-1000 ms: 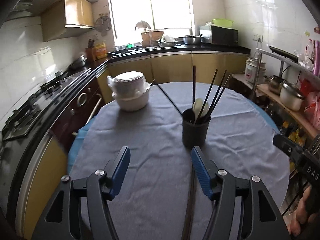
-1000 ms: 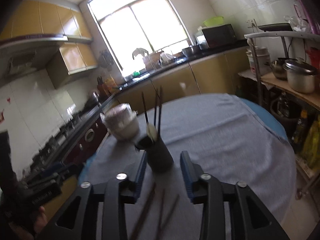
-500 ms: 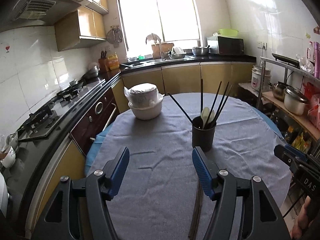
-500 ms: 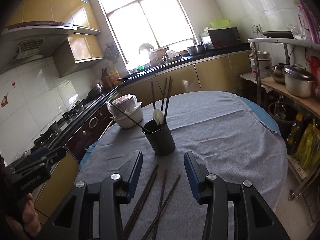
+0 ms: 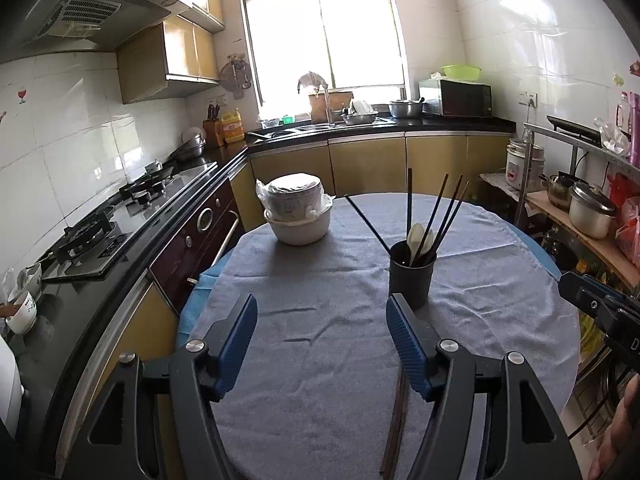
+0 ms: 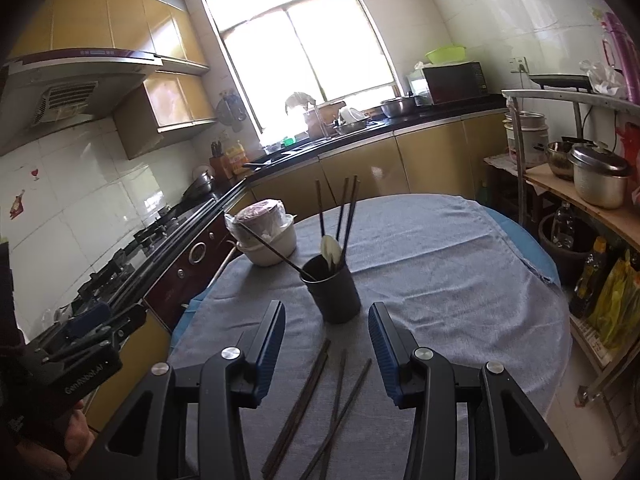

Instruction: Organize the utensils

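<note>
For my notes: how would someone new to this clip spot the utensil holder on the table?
Find the round table under its grey cloth. Two things stand on it: white stacked bowls towards the stove, and a dark cup nearer the middle. The cup is the holder, the only one with chopsticks and a white spoon sticking out.

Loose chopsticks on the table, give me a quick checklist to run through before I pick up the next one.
1. Right tool empty, jaws apart: ok; they have just been opening.
2. Left tool empty, jaws apart: ok.
3. Loose chopsticks flat on the grey cloth, in front of the right tool: ok.
4. Chopsticks separated for a single pick: not ok, some cross or lie side by side.
5. Black holder upright: ok.
6. Room left inside the holder: cannot tell.
</note>
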`<state>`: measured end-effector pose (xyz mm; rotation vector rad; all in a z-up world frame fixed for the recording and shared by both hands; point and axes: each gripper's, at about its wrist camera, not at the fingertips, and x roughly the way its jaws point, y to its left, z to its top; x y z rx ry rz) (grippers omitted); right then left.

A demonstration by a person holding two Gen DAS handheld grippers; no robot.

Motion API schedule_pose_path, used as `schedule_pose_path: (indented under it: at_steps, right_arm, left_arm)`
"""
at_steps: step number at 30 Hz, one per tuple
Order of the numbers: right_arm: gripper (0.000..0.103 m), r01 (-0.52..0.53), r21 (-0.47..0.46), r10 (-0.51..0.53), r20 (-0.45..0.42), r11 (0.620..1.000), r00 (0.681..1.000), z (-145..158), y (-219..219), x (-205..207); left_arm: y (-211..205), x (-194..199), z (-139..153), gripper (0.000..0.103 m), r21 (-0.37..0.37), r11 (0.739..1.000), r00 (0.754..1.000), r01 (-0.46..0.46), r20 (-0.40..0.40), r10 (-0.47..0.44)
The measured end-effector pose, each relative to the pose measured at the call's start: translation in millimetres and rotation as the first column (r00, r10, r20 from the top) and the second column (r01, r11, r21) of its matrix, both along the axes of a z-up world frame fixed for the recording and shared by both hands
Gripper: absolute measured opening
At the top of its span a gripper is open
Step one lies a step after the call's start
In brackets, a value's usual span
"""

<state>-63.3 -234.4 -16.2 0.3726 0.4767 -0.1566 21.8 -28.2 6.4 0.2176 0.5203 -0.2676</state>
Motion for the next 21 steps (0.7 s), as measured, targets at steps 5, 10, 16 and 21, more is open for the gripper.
schedule_pose_path:
  at_steps: [5,10,16,21]
  right_arm:
    - [0.052,-0.027,-0.008,0.027,-0.01,1.0,1.0,-2,9,2]
    - [0.052,-0.045,0.009,0.045,-0.04,0.999,0.998,-10,13,12]
    - [0.052,-0.092,0.02,0.093,-0.07,0.996,0.993,-17,27,32]
    - [0.052,-0.133,0.028,0.135,-0.09,0.991,0.987,-24,48,50]
  left_arm:
    - [12,0,-6,0.07,0.019,1.0,1.0,-0.02,-0.016,0.021]
    - [31,3,-16,0.07,0.044,0.997,0.997,-0.062,-0.04,0.063]
    - [62,7,-23,0.07,0.041,0.992,0.99,-0.116,-0.072,0.119]
    - [85,11,-26,0.07,0.031,0.988,0.983,-0.154,-0.094,0.156]
